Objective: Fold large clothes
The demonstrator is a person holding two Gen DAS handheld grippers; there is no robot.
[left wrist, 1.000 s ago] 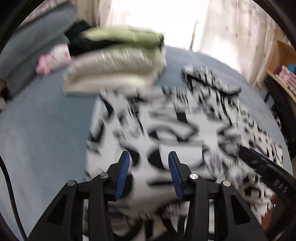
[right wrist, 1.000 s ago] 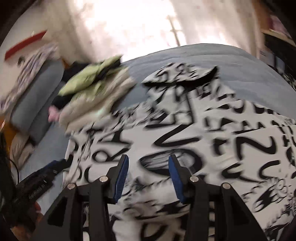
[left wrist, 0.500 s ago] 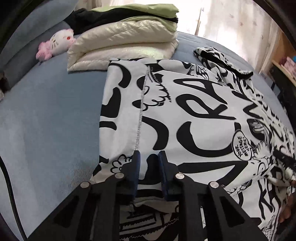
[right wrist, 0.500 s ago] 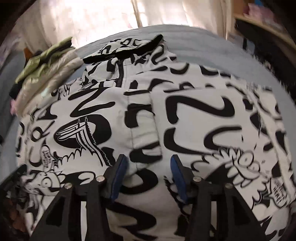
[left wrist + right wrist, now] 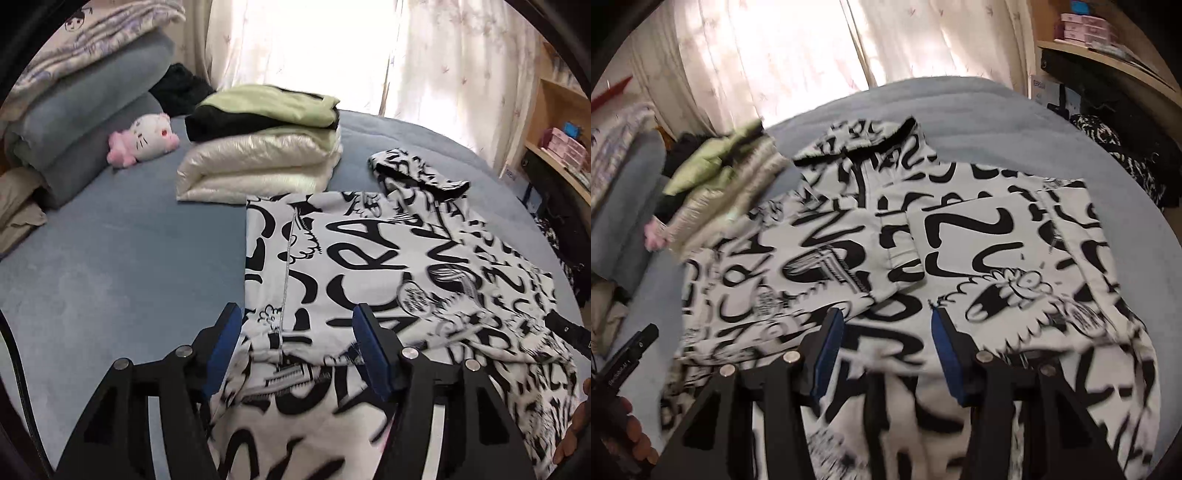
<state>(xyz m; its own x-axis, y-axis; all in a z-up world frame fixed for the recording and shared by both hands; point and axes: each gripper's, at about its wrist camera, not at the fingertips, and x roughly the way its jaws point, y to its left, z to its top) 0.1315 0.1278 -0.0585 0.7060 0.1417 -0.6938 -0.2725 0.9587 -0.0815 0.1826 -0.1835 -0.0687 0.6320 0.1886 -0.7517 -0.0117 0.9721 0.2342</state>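
Hovering both grippers: left gripper (image 5: 297, 345) jaws just opening, empty; right gripper (image 5: 886, 347) spread, empty. Printed hoodie (image 5: 388, 266) sleeves folded; you're still needing final folds; finished stack (image 5: 258, 147) at 11 o'clock.

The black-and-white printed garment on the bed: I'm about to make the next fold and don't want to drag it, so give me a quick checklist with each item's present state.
1. Left gripper free of cloth: ok; its jaws have just been opening, pads apart with the printed garment lying under them.
2. Right gripper free of cloth: ok, jaws apart over the fabric.
3. Left side folded in with a straight edge: ok.
4. Garment lying flat: not ok, the near hem is rumpled.
5. Hood tucked in: not ok, it sticks out at the far end.
6. Folded stack clear of the garment: cannot tell, they look very close.
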